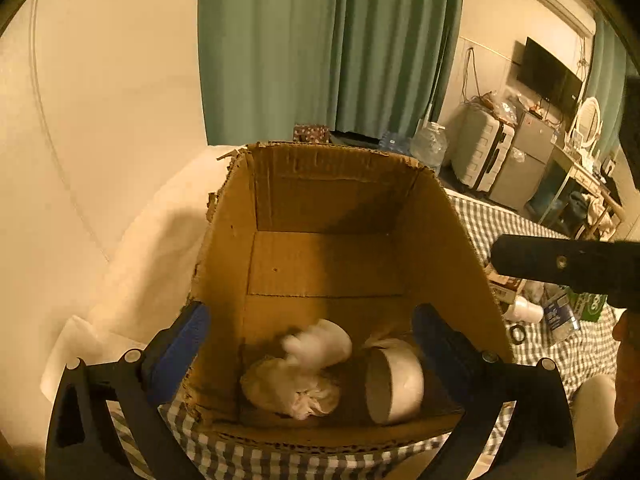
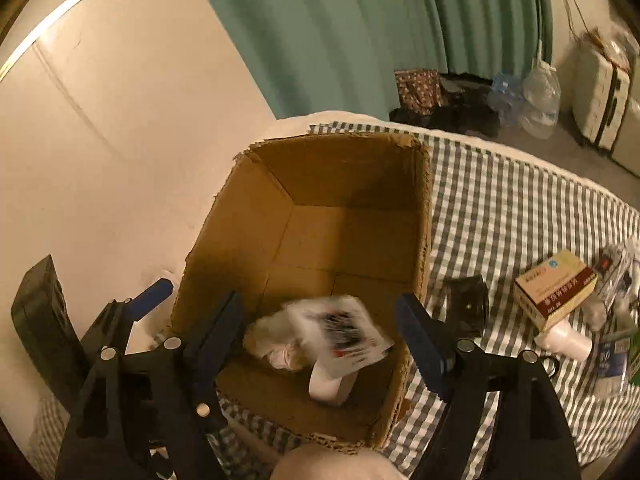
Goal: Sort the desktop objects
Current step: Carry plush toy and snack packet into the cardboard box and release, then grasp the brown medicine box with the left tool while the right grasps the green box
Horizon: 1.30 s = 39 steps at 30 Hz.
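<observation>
Torn corrugated cardboard box (image 2: 352, 184) (crumpled plastic bag (image 1: 288, 388) inside) on checked cloth (image 2: 512, 200)

box (image 2: 424, 216) open above, walls flank sides

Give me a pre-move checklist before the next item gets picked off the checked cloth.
1. Right gripper open and holding nothing: ok.
2. Left gripper open and holding nothing: ok.
3. Cardboard box upright, top open: ok.
4. White packet settled in the box: cannot tell, it is blurred.
5. Tape roll inside the box: ok.
6. Medicine carton lying unobstructed on the checked cloth: ok.
</observation>
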Available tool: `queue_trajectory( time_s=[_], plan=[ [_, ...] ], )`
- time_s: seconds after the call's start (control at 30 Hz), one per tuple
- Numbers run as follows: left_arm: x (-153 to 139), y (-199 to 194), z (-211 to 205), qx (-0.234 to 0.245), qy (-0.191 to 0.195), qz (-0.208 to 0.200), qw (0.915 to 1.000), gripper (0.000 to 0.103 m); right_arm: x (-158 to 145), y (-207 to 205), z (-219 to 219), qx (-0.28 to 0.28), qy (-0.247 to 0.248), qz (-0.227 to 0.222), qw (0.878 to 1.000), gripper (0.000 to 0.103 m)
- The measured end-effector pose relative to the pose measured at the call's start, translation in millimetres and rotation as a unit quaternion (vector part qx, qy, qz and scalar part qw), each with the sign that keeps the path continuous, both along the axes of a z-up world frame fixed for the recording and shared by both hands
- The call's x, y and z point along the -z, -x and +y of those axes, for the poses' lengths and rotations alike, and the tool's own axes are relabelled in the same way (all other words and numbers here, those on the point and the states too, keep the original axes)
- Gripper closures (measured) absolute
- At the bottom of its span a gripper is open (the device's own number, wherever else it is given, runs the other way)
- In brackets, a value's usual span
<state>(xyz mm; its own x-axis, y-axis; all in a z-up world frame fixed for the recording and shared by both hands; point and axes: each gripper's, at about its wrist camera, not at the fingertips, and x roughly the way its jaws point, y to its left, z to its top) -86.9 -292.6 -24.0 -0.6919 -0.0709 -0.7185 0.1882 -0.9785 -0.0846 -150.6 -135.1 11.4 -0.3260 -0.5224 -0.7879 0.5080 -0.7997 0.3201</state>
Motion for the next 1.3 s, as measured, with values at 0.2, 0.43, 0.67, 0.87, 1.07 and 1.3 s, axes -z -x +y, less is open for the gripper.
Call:
queue_trajectory(
  time_s=[0.2, 0.43, 0.67, 0.87, 1.07, 1.3],
  plan=[
    [-17, -6, 23, 0.016, 0.01, 0.012, 0.9998, 0.0, -20, -19, 57, 0.053, -0.015, 0.057, 0.997, 0.023],
    [-41, -10, 79, 0.051, 0.005, 0.018, 0.9985, 0.0, -42, -30, 170, 0.159, -0.045, 0.089, 0.982, 0.017],
    [-51, -13, 166, 0.1, 0.013, 0.016, 0.9948, 0.0, -51, -36, 268, 0.255, -0.064, 0.115, 0.958, 0.011],
    [-28, 4, 233, 0.121, -0.008, -0.008, 0.9926, 0.0, -30, -37, 314, 0.281, -0.075, 0.118, 0.95, 0.011],
    [9, 33, 286, 0.117, -0.021, -0.03, 0.9924, 0.0, 4, -27, 334, 0.283, -0.101, 0.131, 0.945, 0.011],
    [56, 79, 311, 0.112, 0.012, -0.06, 0.9918, 0.0, 45, 2, 345, 0.282, -0.108, 0.131, 0.944, 0.011]
  ],
)
